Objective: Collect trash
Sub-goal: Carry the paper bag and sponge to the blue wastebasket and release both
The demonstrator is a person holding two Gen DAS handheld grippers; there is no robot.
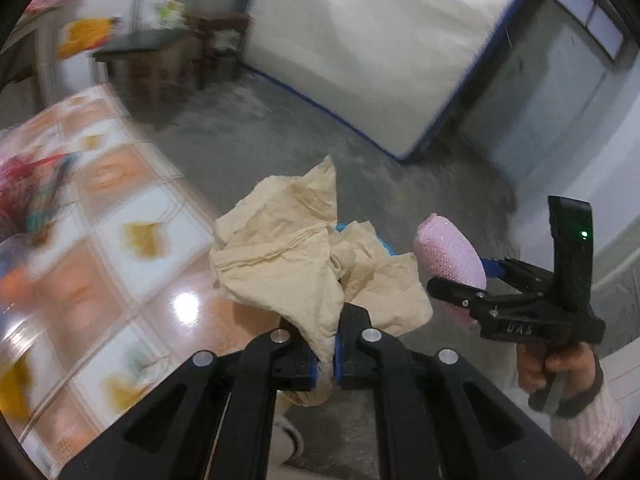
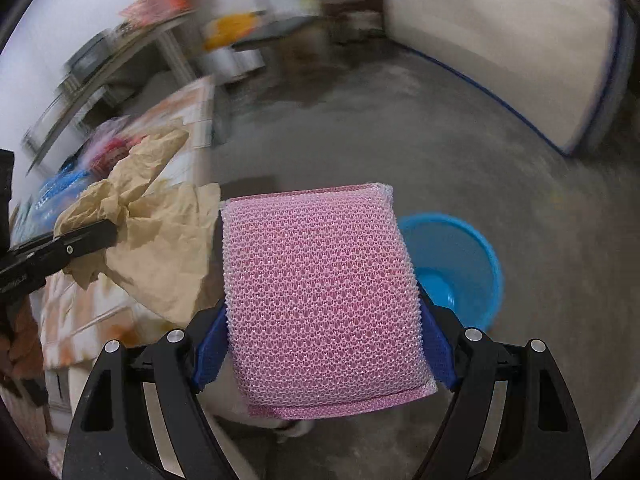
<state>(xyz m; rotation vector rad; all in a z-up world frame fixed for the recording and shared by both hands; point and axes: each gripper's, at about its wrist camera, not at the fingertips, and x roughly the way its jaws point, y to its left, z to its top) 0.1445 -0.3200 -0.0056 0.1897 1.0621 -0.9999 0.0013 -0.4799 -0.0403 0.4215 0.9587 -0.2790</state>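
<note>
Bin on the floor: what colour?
Bright blue bin; clearest in the right wrist view.

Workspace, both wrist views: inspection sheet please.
Surface: glossy orange-and-white patterned tabletop, blurred.
Job's things: crumpled beige paper; pink mesh scrubbing sponge; round blue plastic bin on the floor.
Clutter: blurred colourful packets on the tabletop.
Grippers: left gripper shut on the paper; right gripper clamps the sponge.
Cables: nothing seen.
Surroundings: grey concrete floor; white mattress against the wall.
</note>
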